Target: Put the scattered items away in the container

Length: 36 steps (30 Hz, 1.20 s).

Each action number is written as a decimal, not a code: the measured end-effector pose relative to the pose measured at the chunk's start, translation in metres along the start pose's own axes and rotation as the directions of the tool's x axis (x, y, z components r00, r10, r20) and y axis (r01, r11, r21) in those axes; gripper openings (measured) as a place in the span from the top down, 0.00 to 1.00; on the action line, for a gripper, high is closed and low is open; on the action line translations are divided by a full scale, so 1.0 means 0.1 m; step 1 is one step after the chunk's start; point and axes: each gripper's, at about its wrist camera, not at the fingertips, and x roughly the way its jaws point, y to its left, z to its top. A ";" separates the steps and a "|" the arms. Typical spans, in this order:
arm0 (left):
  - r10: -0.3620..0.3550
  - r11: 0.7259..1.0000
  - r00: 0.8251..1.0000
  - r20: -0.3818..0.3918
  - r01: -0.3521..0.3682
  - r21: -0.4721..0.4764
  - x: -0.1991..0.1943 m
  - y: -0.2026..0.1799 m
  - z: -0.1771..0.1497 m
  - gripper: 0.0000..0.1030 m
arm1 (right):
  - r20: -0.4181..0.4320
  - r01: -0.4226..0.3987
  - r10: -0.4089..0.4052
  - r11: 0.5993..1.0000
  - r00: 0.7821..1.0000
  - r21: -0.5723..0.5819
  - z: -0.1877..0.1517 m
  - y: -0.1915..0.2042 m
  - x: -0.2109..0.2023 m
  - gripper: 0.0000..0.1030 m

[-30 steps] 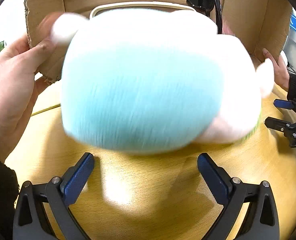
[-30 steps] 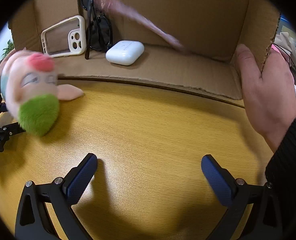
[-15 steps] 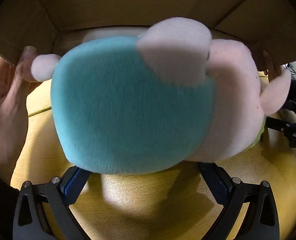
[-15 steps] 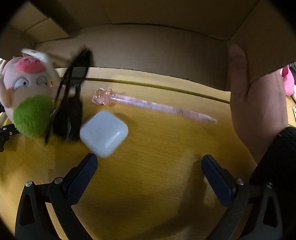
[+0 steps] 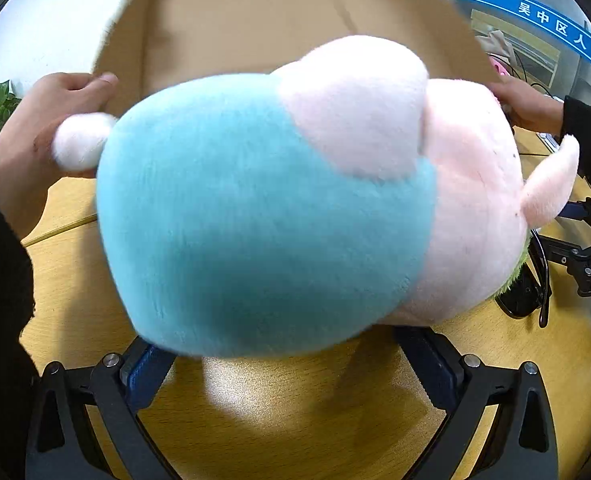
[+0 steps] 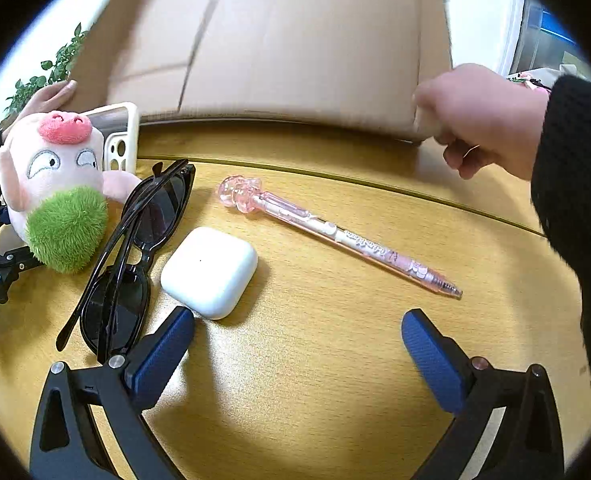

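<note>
A plush pig [image 5: 263, 208] with a teal body and pink head lies on the wooden table right in front of my left gripper [image 5: 283, 350], hiding its fingertips; the jaws stand wide apart. In the right wrist view the pig [image 6: 51, 188], black sunglasses [image 6: 135, 248], a white earbud case [image 6: 209, 272], a pink pen [image 6: 335, 236] and a white phone case [image 6: 121, 136] lie scattered on the table. My right gripper [image 6: 298, 318] is open with nothing between its fingers; the earbud case sits just beyond its left finger. The cardboard box [image 6: 295, 48] is tilted behind them.
A person's hands [image 6: 483, 120] [image 5: 35, 128] hold the box [image 5: 275, 12] by both sides. The table [image 6: 335, 380] carries a seam line ahead of the box. A plant [image 6: 43, 76] stands at far left. The other gripper [image 5: 587, 256] rests at the right edge.
The hands tipped the box over and lifted it away; sunglasses, earbud case, pen and phone case fell out onto the table. The pig came closer to my left gripper. Neither gripper moved.
</note>
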 end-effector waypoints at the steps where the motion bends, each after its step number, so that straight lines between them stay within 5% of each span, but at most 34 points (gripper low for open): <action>1: 0.000 1.000 1.000 0.000 0.000 0.000 0.00 0.00 0.00 0.00 | 0.000 0.000 0.000 1.000 1.000 0.000 0.00 0.00 0.00 0.00; 36: -0.003 1.000 1.000 0.001 0.003 0.004 -0.01 -0.01 -0.04 0.00 | 0.002 -0.001 0.001 1.000 1.000 -0.002 0.00 -0.03 -0.04 0.00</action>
